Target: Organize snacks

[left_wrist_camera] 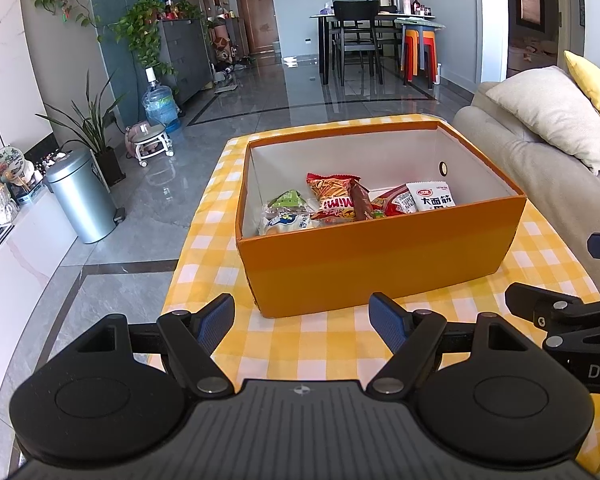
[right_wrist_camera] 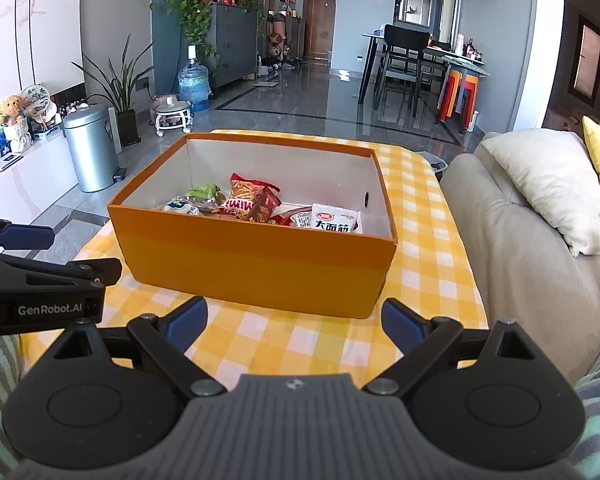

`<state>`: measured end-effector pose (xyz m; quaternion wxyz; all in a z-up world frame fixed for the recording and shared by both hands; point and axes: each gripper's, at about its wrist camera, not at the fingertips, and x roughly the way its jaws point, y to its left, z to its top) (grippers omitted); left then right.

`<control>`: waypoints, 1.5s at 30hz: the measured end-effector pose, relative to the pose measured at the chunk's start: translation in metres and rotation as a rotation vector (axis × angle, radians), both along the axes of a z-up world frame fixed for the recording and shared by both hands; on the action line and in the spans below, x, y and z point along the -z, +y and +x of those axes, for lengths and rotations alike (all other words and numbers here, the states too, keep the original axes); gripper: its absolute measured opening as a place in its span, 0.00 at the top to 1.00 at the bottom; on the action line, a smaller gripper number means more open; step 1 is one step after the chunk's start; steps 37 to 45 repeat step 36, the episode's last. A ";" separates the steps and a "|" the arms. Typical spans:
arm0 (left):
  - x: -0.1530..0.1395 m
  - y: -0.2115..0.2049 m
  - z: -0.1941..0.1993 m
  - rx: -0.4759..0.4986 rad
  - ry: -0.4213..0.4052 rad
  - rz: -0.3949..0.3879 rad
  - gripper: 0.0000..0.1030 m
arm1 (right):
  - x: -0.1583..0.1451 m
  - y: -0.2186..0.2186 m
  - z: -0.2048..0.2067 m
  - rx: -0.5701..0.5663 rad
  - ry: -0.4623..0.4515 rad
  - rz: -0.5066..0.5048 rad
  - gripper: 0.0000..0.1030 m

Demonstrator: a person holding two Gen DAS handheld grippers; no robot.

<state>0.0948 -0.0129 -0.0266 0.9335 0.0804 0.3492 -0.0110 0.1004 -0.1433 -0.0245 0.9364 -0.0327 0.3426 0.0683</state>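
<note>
Two grippers: both hover low over the near part of the worktop, side by side, facing the box; neither touches anything
Left gripper (left_wrist_camera: 302, 322): black body with blue-padded fingers (left_wrist_camera: 216, 322); jaws spread wide apart and empty; its side also shows at the left edge of the right wrist view (right_wrist_camera: 40, 248)
Right gripper (right_wrist_camera: 295, 322): same black build, blue pads (right_wrist_camera: 188, 320); jaws wide apart, nothing between them; part of it juts into the right edge of the left wrist view (left_wrist_camera: 556, 308)
Worktop (left_wrist_camera: 308, 344): covered with a yellow-and-white checked cloth (right_wrist_camera: 284, 332); bare cloth lies between the grippers and the box
Orange cardboard box with white inner walls (left_wrist_camera: 380, 264): open-topped, standing on the cloth just beyond both grippers; a round hole shows in its right wall (right_wrist_camera: 366, 199)
Snacks: all visible packets lie inside the box, crowded toward its near wall
Red and orange "Mimi" stick-snack bag (left_wrist_camera: 334, 196): roughly mid-box, tilted
Dark red-brown narrow packet (left_wrist_camera: 361, 200): leaning against the right of the Mimi bag, touching it
White sachet with black Chinese lettering and a red logo (left_wrist_camera: 432, 196): at the right end of the row; partly over a red packet (left_wrist_camera: 394, 200)
Green-topped wrapped snack (left_wrist_camera: 290, 200): left of the Mimi bag
White and blue round-looking pack (left_wrist_camera: 284, 222): in the near-left part of the box, just below the green one
Beige sofa with a pale cushion (right_wrist_camera: 540, 184): right beside the worktop
Silver pedal bin (left_wrist_camera: 82, 196): on the grey tiled floor, well to the left
Striped sleeve (right_wrist_camera: 596, 384): at the lower right of the right wrist view
</note>
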 end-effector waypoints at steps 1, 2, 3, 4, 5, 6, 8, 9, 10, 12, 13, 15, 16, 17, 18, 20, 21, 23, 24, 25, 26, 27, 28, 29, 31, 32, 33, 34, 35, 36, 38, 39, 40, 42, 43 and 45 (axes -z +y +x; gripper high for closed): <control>0.000 0.001 0.000 0.000 0.000 -0.001 0.13 | 0.000 0.000 0.000 0.001 0.001 0.001 0.12; 0.000 0.000 0.000 0.000 0.000 -0.001 0.13 | 0.000 0.000 0.000 0.001 0.002 0.002 0.12; 0.000 0.000 0.000 0.000 0.000 -0.001 0.13 | 0.000 0.000 0.000 0.002 0.002 0.002 0.12; 0.000 0.001 0.000 0.001 0.000 -0.001 0.13 | 0.001 0.000 0.000 0.003 0.003 0.002 0.12; 0.000 0.000 0.000 0.001 0.001 0.000 0.13 | 0.001 0.000 0.001 0.003 0.004 0.002 0.12; 0.000 0.001 0.000 0.000 0.001 0.000 0.13 | 0.001 -0.001 0.001 0.002 0.004 0.003 0.12; 0.000 0.000 0.000 0.002 0.001 0.000 0.13 | 0.001 -0.001 0.001 0.003 0.006 0.003 0.12; 0.000 0.000 0.000 0.001 0.001 -0.001 0.13 | 0.000 -0.001 0.000 0.003 0.007 0.003 0.12; 0.000 0.000 0.000 0.000 0.001 0.000 0.13 | 0.001 -0.001 0.000 0.003 0.008 0.004 0.12; -0.001 0.000 0.000 0.000 0.001 0.000 0.13 | 0.001 -0.001 0.001 0.004 0.011 0.005 0.12; 0.000 0.000 0.000 0.000 0.002 -0.001 0.13 | 0.001 -0.001 0.001 0.004 0.012 0.005 0.12; -0.001 0.000 0.000 0.000 0.002 -0.003 0.13 | 0.002 -0.002 0.001 0.005 0.016 0.005 0.12; 0.000 0.000 0.000 0.000 0.003 -0.002 0.13 | 0.003 -0.002 0.001 0.005 0.018 0.006 0.12; 0.000 0.000 0.000 0.000 0.003 -0.002 0.13 | 0.003 -0.002 0.001 0.006 0.020 0.006 0.12; 0.000 -0.001 0.000 0.000 0.003 -0.002 0.13 | 0.003 -0.002 0.002 0.006 0.022 0.006 0.12; 0.000 -0.001 0.000 0.001 0.003 -0.003 0.13 | 0.004 -0.002 0.002 0.006 0.027 0.007 0.12; 0.000 -0.001 0.000 0.001 0.003 -0.004 0.13 | 0.004 -0.001 0.002 0.006 0.030 0.008 0.12; 0.000 0.000 0.000 0.001 0.002 -0.003 0.13 | 0.005 -0.001 0.002 0.006 0.036 0.007 0.12; 0.000 -0.001 0.000 0.001 0.002 -0.002 0.13 | 0.005 -0.001 0.002 0.006 0.038 0.006 0.12; 0.000 -0.001 0.000 0.001 0.002 -0.002 0.13 | 0.006 -0.001 0.003 0.006 0.040 0.005 0.12; 0.000 0.000 0.000 0.000 0.003 -0.003 0.13 | 0.006 -0.001 0.003 0.006 0.041 0.005 0.12; 0.000 0.000 0.000 0.000 0.003 -0.004 0.13 | 0.006 -0.001 0.003 0.005 0.042 0.005 0.12; 0.000 -0.001 0.000 0.000 0.002 -0.004 0.13 | 0.006 -0.001 0.003 0.006 0.042 0.005 0.12; 0.000 -0.001 0.000 0.002 0.002 -0.003 0.13 | 0.006 -0.001 0.003 0.005 0.041 0.005 0.12; 0.001 -0.003 -0.001 0.004 -0.001 0.000 0.13 | 0.006 -0.001 0.003 0.006 0.042 0.004 0.12; 0.001 -0.004 -0.002 0.005 -0.003 0.002 0.13 | 0.006 -0.001 0.003 0.006 0.042 0.005 0.12; 0.001 -0.004 -0.001 0.005 -0.005 0.005 0.13 | 0.006 -0.001 0.003 0.005 0.042 0.005 0.12; 0.000 -0.005 -0.002 0.005 -0.007 0.007 0.13 | 0.006 -0.001 0.003 0.006 0.041 0.005 0.12; 0.000 -0.006 -0.002 0.004 -0.007 0.007 0.13 | 0.006 -0.001 0.003 0.006 0.041 0.005 0.12; -0.001 -0.004 -0.001 0.004 -0.007 0.003 0.13 | 0.006 -0.001 0.003 0.005 0.042 0.005 0.12; -0.001 -0.004 -0.001 0.004 -0.007 0.003 0.13 | 0.006 -0.001 0.003 0.005 0.042 0.005 0.12; -0.001 -0.004 -0.001 0.004 -0.007 0.003 0.13 | 0.006 -0.001 0.003 0.005 0.042 0.005 0.12; -0.001 -0.004 -0.001 0.004 -0.007 0.003 0.13 | 0.006 -0.001 0.003 0.005 0.042 0.005 0.12; -0.001 -0.004 -0.001 0.004 -0.007 0.003 0.13 | 0.006 -0.001 0.003 0.005 0.042 0.005 0.12; -0.001 -0.004 -0.001 0.004 -0.007 0.003 0.13 | 0.006 -0.001 0.003 0.005 0.042 0.005 0.12; -0.001 -0.004 -0.001 0.004 -0.007 0.003 0.13 | 0.006 -0.001 0.003 0.005 0.042 0.005 0.12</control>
